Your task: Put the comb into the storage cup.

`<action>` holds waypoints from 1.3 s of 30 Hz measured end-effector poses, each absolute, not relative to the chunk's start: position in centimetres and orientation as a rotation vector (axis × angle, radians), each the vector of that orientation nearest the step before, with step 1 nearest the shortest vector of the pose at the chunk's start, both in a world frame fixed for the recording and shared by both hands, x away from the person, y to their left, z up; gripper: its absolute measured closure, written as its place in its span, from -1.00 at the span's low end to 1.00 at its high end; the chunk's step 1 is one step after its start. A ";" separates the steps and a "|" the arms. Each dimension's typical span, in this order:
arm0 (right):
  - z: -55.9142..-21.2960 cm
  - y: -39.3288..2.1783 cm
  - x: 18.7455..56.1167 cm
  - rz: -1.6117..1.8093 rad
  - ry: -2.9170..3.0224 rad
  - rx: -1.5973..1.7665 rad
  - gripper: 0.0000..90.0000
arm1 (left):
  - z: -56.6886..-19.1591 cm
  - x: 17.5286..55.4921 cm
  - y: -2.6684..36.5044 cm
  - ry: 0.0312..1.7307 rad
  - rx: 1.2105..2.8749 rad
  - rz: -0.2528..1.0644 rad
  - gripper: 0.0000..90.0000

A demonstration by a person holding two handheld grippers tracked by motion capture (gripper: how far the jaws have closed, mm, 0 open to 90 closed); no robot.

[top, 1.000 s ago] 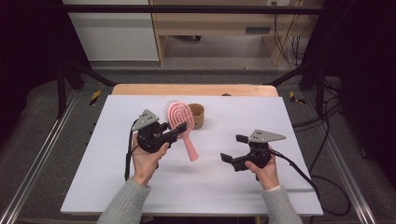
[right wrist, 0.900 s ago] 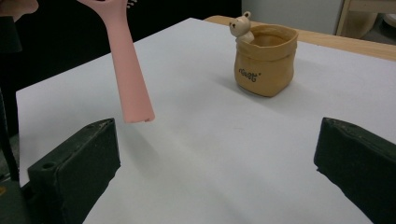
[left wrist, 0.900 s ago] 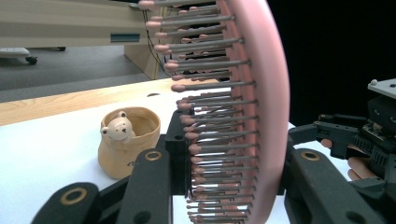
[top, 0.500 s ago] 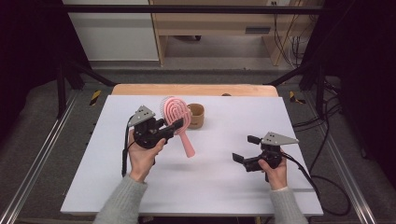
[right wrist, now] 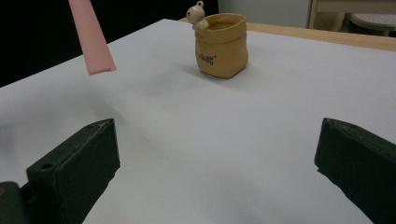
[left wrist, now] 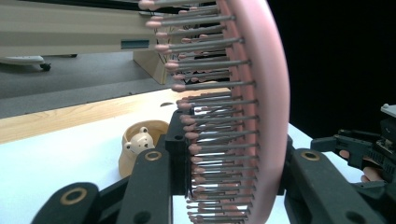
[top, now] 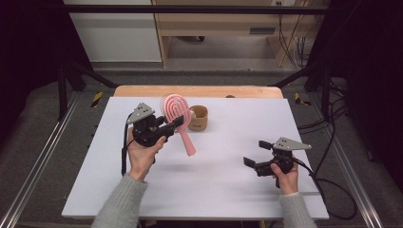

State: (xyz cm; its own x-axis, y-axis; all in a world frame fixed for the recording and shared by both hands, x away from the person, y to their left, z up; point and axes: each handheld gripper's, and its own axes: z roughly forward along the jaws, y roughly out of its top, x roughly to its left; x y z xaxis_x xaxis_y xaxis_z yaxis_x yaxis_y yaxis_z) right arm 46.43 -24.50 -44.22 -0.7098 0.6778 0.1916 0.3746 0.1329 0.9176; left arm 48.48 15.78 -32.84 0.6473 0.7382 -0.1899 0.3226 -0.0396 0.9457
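Left tool [top: 177,122] is clamped across the head of the pink hairbrush [top: 178,118], one black jaw against the bristle side and the other on the smooth back, and it carries the brush in the air above the far-left part of the tabletop [top: 223,190], handle slanting down toward the middle. Right tool [top: 248,163] hangs low over the near-right part with its jaws spread wide and nothing between them.

The grip looks to me like the weak spot. The bristles [left wrist: 210,121] are thin, springy pins with rounded pink tips, so the jaw on that side presses on something that gives; the brush could twist or slide out, and the long handle hanging free would help lever it. The back is hard, glossy, curved plastic, slippery too.

Just beyond the brush stands a small tan pot [top: 197,118], shaped like a crumpled sack with a little bear at its rim. It looks light, and a swinging handle could easily knock it over.
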 end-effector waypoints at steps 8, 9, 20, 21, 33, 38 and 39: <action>-44.4 -25.1 46.3 1.581 2.136 1.039 -0.99 | -31.9 48.8 15.7 0.880 1.639 0.448 0.40; -44.5 -25.2 46.3 1.585 2.136 1.040 -0.99 | -31.8 48.8 15.7 0.881 1.638 0.438 0.40; -44.6 -25.7 46.1 1.584 2.140 1.032 -0.99 | -30.7 49.5 15.2 0.871 1.644 0.471 0.40; -44.7 -25.7 46.1 1.582 2.141 1.032 -0.99 | -30.6 49.6 15.2 0.874 1.644 0.462 0.40; -44.8 -26.0 46.1 1.570 2.138 1.036 -0.99 | -29.6 50.7 15.0 0.882 1.633 0.478 0.40; -44.8 -26.0 46.1 1.571 2.139 1.040 -0.99 | -29.2 51.2 14.8 0.885 1.631 0.480 0.40; -44.8 -26.0 46.1 1.570 2.138 1.039 -0.99 | -29.1 51.3 14.7 0.887 1.632 0.483 0.40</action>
